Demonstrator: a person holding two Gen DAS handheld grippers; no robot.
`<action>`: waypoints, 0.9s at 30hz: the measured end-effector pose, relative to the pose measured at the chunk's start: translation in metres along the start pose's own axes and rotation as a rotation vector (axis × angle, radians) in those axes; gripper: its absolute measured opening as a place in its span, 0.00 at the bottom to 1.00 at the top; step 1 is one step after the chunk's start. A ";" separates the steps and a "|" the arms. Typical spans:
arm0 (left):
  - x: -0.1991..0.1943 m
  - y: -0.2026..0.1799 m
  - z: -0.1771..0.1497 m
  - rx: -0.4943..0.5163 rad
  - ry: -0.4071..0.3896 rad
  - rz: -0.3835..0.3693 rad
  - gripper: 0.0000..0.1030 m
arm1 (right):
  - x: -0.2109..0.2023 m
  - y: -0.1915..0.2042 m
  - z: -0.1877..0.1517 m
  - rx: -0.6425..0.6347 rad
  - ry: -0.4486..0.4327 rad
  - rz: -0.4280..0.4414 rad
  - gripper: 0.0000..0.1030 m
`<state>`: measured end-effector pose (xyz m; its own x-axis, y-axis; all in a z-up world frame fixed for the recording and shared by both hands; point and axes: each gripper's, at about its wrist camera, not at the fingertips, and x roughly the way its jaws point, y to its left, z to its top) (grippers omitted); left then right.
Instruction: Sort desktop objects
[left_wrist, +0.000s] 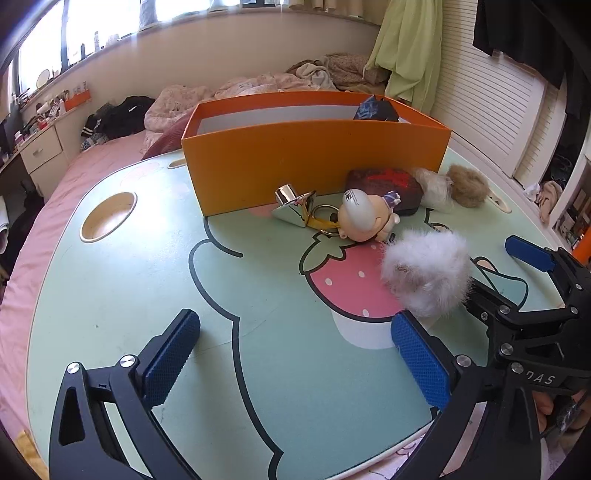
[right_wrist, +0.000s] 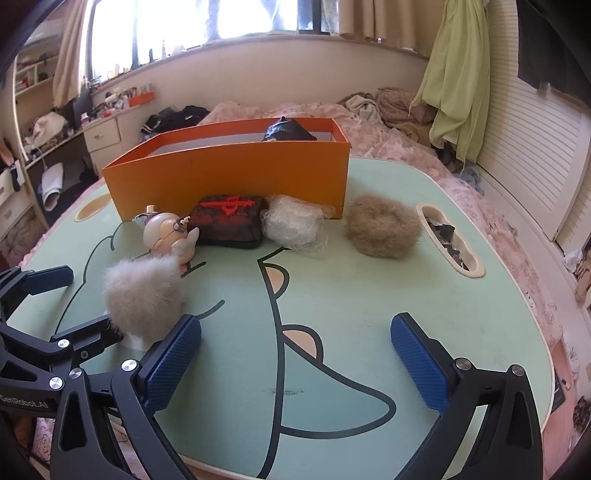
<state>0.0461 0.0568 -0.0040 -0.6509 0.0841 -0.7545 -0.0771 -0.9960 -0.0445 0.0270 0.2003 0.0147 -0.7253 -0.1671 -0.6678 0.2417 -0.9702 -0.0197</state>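
An orange box (left_wrist: 314, 162) (right_wrist: 229, 177) stands at the back of the green cartoon lap table (left_wrist: 147, 277) (right_wrist: 351, 295), with a dark bundle (right_wrist: 288, 131) inside. In front of it lie a shiny metal piece with key rings (left_wrist: 295, 210), a doll figure (left_wrist: 364, 219) (right_wrist: 170, 232), a dark red pouch (left_wrist: 388, 184) (right_wrist: 231, 219), a white fluffy ball (right_wrist: 293, 223), a brown fur ball (right_wrist: 380, 225) and a white fur pompom (left_wrist: 428, 273) (right_wrist: 144, 295). My left gripper (left_wrist: 295, 354) is open and empty above the table front. My right gripper (right_wrist: 295, 362) is open and empty; the pompom lies between the two grippers.
The table has a round cup hole (left_wrist: 109, 216) at the left and an oval slot (right_wrist: 448, 240) at the right holding dark scraps. A bed with pink bedding (right_wrist: 406, 147) surrounds the table. A desk with drawers (right_wrist: 103, 136) stands at the far left.
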 end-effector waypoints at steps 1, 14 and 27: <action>-0.001 0.000 -0.001 0.000 -0.001 0.000 1.00 | 0.000 0.000 0.000 -0.001 -0.002 0.001 1.00; 0.002 0.000 0.001 0.001 0.000 -0.001 1.00 | 0.000 0.001 0.001 -0.005 -0.005 0.006 1.00; 0.001 0.000 0.001 0.001 0.000 -0.001 1.00 | 0.000 0.001 0.001 -0.004 -0.004 0.005 1.00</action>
<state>0.0441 0.0571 -0.0042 -0.6506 0.0852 -0.7546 -0.0788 -0.9959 -0.0445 0.0265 0.1989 0.0150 -0.7267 -0.1731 -0.6648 0.2481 -0.9685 -0.0191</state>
